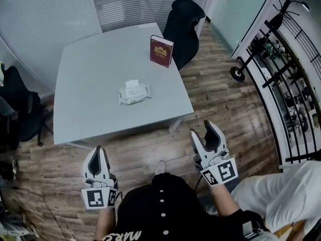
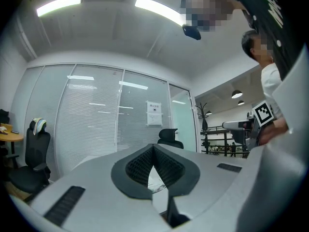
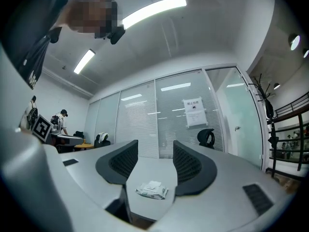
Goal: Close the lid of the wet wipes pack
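Observation:
A white wet wipes pack (image 1: 134,93) lies near the middle of the grey table (image 1: 90,69), its lid flap standing open at the far side. In the right gripper view the pack (image 3: 151,189) shows between the jaws but far ahead. My left gripper (image 1: 101,152) is held low, off the table's near edge, jaws shut with nothing in them (image 2: 153,151). My right gripper (image 1: 205,129) hangs over the wooden floor to the right of the table's corner, open and empty (image 3: 155,151).
A dark red book (image 1: 161,50) stands upright at the table's far right. A black office chair (image 1: 183,26) sits behind that corner, another chair (image 1: 20,109) at the left. Racks (image 1: 286,79) line the right wall. A person in white (image 1: 281,195) is at lower right.

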